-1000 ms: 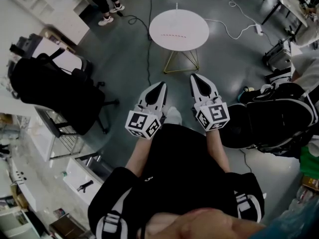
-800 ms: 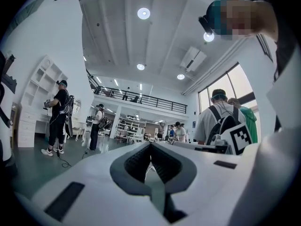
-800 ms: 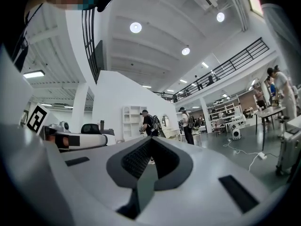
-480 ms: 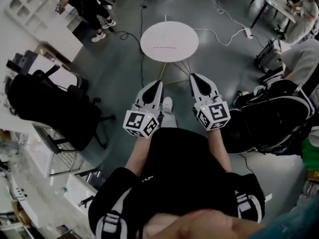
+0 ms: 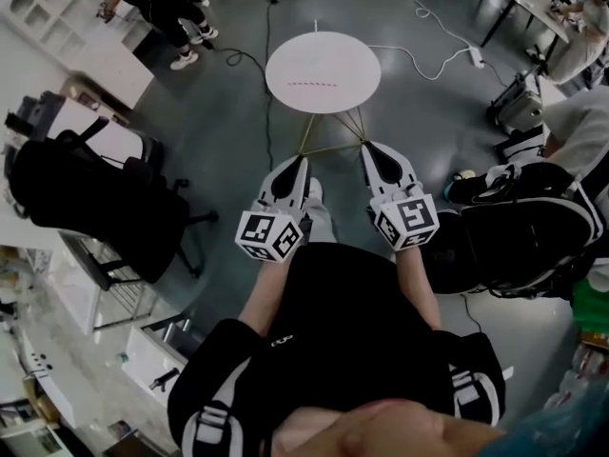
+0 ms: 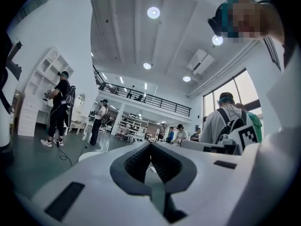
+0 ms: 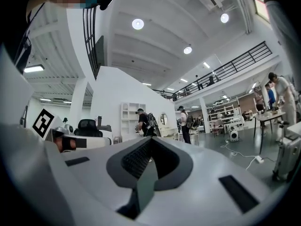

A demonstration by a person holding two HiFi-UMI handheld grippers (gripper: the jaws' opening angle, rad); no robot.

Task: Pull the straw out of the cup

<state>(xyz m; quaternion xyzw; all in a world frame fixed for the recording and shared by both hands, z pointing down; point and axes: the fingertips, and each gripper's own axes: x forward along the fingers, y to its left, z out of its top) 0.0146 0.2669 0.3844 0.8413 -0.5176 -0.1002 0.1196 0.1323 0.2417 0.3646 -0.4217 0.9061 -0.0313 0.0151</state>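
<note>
Where the fingers [image 6: 136,163] of the left gripper [image 6: 150,145] meet, the dark ribbed pads are pressed together tip to tip, nothing between them. The right gripper [image 7: 151,140] is the same: fingers [image 7: 135,160] pressed together, nothing held. Each gripper carries a marker cube, left [image 5: 269,236] and right [image 5: 407,220], its faces printed with black-and-white square codes and no lettering that can be read. Both grippers are held side by side at waist height, pointing forward, with a white shoe [image 5: 315,191] on the floor [image 5: 228,131] between them. Ahead of the fingertips and apart from them stands a round white tabletop [image 5: 333,50] on thin gold wire legs [image 5: 333,133]. A reddish dashed line [image 5: 312,84] lies across its middle, too small to tell whether it is the straw. The cup cannot be picked out in any view. A white cable [image 5: 419,53] runs over the grey floor to a power strip [image 5: 473,57] right of the tabletop. To the left is a chair draped with a black backpack [image 5: 86,198]. To the right is a large black bag [image 5: 523,227]. The person's black sleeves bear white stripes [image 5: 211,427], their print illegible. Farther out in the left gripper view, a person in black [image 6: 59,108] stands beside white shelving [image 6: 40,93].
</note>
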